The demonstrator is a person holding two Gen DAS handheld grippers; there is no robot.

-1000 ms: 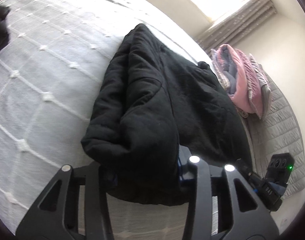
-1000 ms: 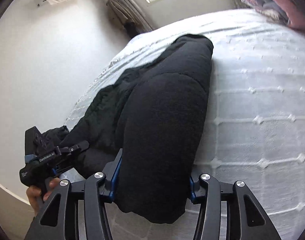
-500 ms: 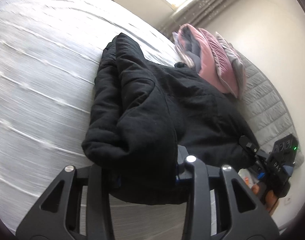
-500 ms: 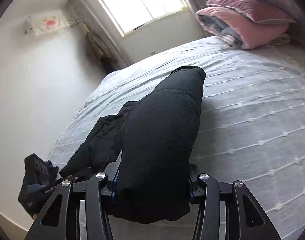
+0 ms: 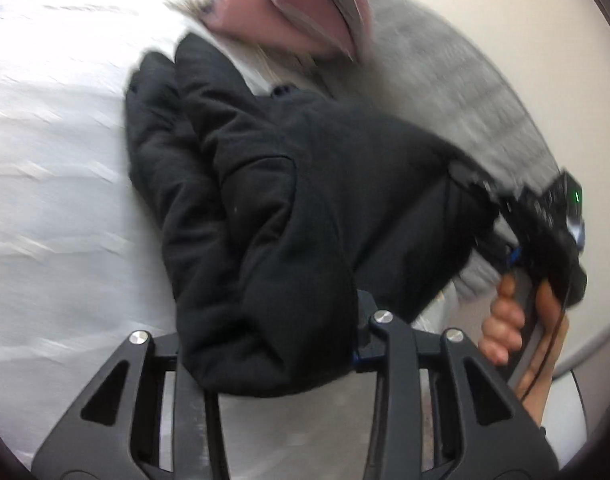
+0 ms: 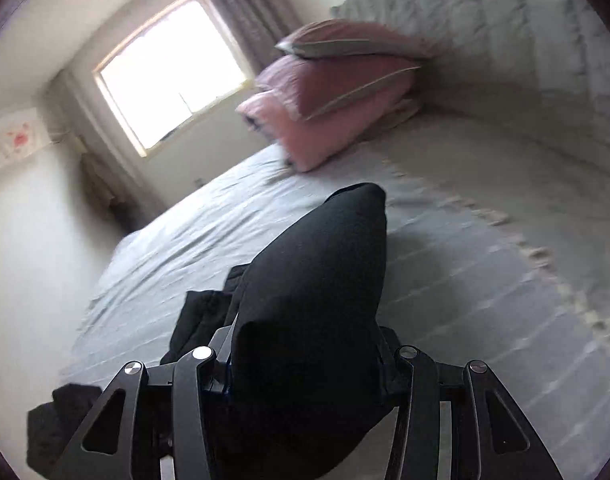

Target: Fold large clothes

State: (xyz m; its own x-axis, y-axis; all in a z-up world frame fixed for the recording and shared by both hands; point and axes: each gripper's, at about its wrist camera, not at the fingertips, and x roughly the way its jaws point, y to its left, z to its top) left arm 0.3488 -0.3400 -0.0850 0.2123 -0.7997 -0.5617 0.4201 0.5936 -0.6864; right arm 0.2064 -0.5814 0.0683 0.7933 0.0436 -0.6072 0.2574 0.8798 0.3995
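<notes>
Black, padded fabric: one large jacket (image 5: 289, 216), partly folded into a thick bundle, its far end trailing on the bed (image 5: 57, 184) and its near end lifted clear of the pale tufted bedspread (image 6: 485, 280).

Left tool (image 5: 269, 360): jaws part-way closed, clamped on one bulky folded corner of the jacket; the fabric fills the gap between the fingers.

Right tool (image 6: 305, 372): likewise part-way closed on a thick roll of the same jacket, which stands up from the jaws like a hump. In the left wrist view this tool shows at the right edge, gripped by a bare hand (image 5: 505, 320).

Reason for the hold, as a judgement: a grip at each near corner keeps the layers together, so the bundle can be carried across or doubled over without spilling open.

Setting: pink pillows (image 6: 337, 112) stacked near the grey quilted headboard (image 6: 525, 32), well apart from the jacket; bright window (image 6: 169, 72) beyond. Both views are smeared by motion blur.

Loose item: dark cloth (image 6: 57, 420) at the lower left of the right wrist view; kind not determinable.
</notes>
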